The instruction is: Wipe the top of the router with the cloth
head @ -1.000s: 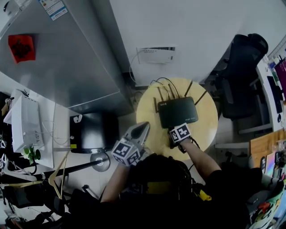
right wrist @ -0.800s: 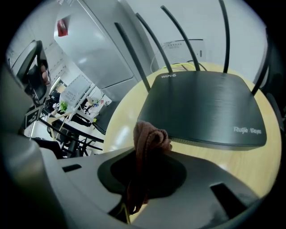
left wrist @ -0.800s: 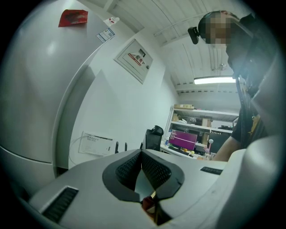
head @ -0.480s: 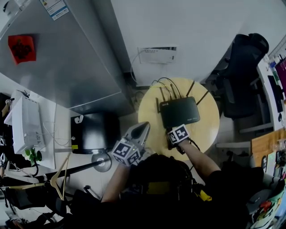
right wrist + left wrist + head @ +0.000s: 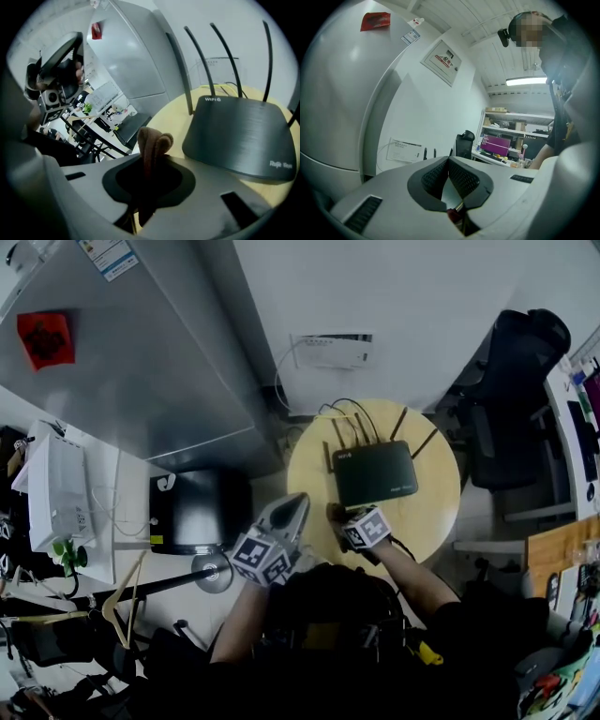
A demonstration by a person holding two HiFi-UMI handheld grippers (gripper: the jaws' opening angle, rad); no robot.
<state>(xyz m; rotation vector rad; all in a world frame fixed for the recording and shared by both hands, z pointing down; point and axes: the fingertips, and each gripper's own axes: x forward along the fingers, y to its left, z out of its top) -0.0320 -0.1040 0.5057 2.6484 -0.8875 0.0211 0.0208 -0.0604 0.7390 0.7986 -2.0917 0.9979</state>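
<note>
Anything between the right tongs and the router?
Only bare table, per the right gripper view. The right tongs hold the cloth short of the router.

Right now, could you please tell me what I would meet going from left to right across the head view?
White appliance → black box → left tongs → router → black office chair.

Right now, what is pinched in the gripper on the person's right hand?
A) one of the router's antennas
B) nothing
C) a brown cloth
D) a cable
C: the right gripper view shows the right gripper shut on a folded brown cloth, with the router lying untouched just ahead.
</note>
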